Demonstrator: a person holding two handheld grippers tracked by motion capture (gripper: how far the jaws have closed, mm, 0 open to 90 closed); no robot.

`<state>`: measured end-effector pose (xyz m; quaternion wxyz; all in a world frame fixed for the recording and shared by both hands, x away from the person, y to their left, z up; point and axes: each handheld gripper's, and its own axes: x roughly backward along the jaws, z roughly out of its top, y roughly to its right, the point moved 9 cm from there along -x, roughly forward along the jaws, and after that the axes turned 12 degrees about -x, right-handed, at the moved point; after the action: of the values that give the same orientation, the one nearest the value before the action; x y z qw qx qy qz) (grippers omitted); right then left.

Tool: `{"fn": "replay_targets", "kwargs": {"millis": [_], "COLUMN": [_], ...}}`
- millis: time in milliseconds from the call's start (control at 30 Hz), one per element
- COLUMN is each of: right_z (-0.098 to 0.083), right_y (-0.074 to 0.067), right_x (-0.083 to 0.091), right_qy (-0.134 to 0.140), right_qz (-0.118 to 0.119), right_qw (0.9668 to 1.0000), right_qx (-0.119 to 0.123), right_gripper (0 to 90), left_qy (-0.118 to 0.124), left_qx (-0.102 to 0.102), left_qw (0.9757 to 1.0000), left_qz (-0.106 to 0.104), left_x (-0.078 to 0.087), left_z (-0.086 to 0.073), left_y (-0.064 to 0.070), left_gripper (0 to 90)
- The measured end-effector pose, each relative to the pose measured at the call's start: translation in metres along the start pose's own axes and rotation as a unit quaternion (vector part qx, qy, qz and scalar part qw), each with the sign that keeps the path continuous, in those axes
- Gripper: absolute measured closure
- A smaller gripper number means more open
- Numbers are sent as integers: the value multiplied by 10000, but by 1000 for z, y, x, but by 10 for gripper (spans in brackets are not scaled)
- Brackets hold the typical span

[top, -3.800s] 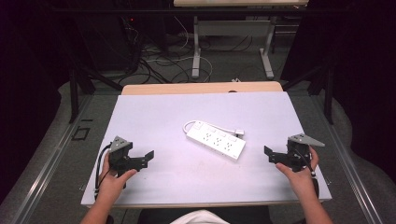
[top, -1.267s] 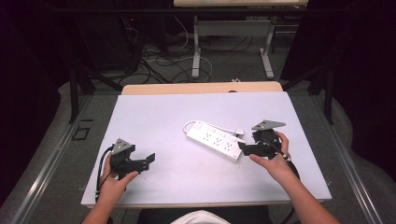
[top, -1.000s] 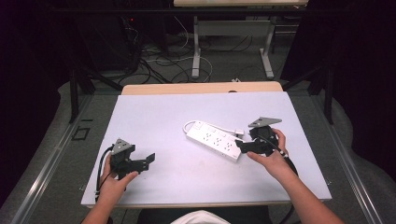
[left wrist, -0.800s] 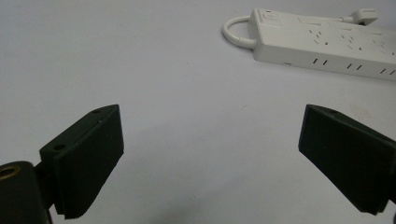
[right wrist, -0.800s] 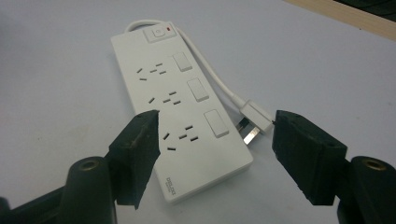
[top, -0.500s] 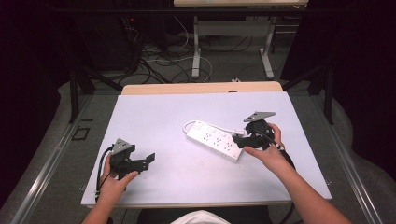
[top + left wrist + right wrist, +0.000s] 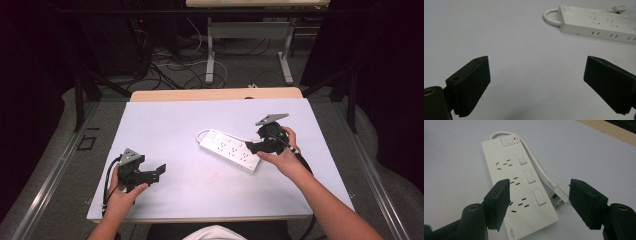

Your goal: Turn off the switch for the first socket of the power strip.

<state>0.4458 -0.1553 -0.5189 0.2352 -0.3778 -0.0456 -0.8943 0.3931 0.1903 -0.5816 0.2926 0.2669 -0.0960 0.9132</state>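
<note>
Pale matte tabletop (image 7: pixel 165 125), dark room behind with cables on the floor. White power strip (image 7: pixel 230 150) lies flat, right of centre, running diagonally; its cord (image 7: pixel 534 161) loops off the far end and returns along the right side, plug (image 7: pixel 560 195) resting beside the near end.

Right gripper (image 7: pixel 256 145) is at the strip's near-right end, jaws apart and straddling that end, pads not pressing on it. Left gripper (image 7: pixel 159 171) rests near-left, well apart from the strip, jaws wide open over bare table.

Handling, judged: rigid moulded plastic shell, smooth and somewhat slippery, light to moderate weight, not fragile. Long flat box with rounded edges; rocker switches (image 7: pixel 528 175) and socket slots on top. Best hold is across the narrow width, on the plain side walls, clear of the switches. Cord is flexible and will trail; the plug may drag or snag.
</note>
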Motion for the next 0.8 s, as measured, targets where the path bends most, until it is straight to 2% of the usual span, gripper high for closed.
{"fn": "replay_targets", "kwargs": {"millis": [400,600,800], "right_z": [12,17,22], "right_y": [-2,-1,0], "right_x": [-11,-14,-18], "right_qy": [-120,-193,-179], "right_qz": [-24,-32,2], "right_qw": [9999,9998,9997], "right_qx": [111,59,173], "right_gripper": [338,349,385], "left_qy": [-61,-57,-37], "left_qx": [-15,-11,-7], "left_qw": [10000,10000,10000], "left_qz": [-29,-22,-16], "left_x": [1,1,1], "left_z": [-1,-1,-1], "left_y": [0,0,0], "left_gripper": [69,69,70]}}
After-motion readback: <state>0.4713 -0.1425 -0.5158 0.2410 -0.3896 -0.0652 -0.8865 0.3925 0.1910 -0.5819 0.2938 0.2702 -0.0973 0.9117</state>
